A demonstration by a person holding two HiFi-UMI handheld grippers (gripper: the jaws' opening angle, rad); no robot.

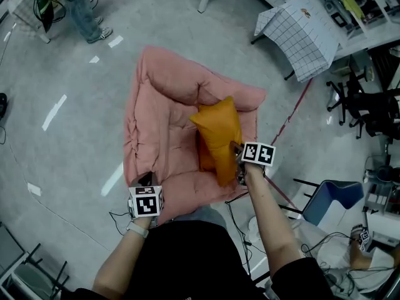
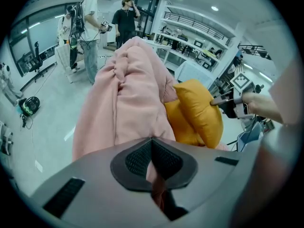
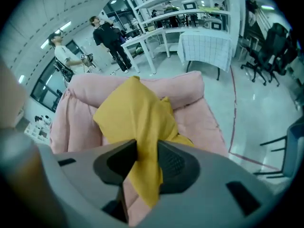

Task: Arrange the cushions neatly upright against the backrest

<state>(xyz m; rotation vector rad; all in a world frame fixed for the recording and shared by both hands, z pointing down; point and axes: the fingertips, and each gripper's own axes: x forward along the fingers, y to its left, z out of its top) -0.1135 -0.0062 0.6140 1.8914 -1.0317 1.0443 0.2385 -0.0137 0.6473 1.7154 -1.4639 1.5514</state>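
At the near edge of the pink chair (image 1: 156, 124), the left gripper (image 2: 153, 159) is seen closed on a fold of the chair's own pink fabric, which is pinched between its pads. Towards the chair's right side, the right gripper (image 3: 145, 158) is clamped on a thin bunch of fabric at one corner of a yellow cushion (image 1: 220, 130). The cushion is held raised and tilted over the seat, and the backrest is not yet reached.

A second cushion (image 1: 205, 158) is partly hidden just beneath and behind the held one, low on the seat near the chair's right arm. Further off, the backrest (image 1: 181, 77) is slumped and creased, with nothing leaned against it. Beyond the chair, a table draped in checked cloth (image 1: 306, 36) is seen on the floor.

Several risks are judged from here:
- The hold is on only a corner of loose cover, so the cushion could swing, twist or slip free while it is carried to the backrest.
- If it is released while tilted, it would probably flop flat onto the seat.
- The soft backrest may sag under it.
- The second cushion could be knocked aside by the swinging one.
- The chair itself could be dragged out of shape if the pinched edge is pulled.
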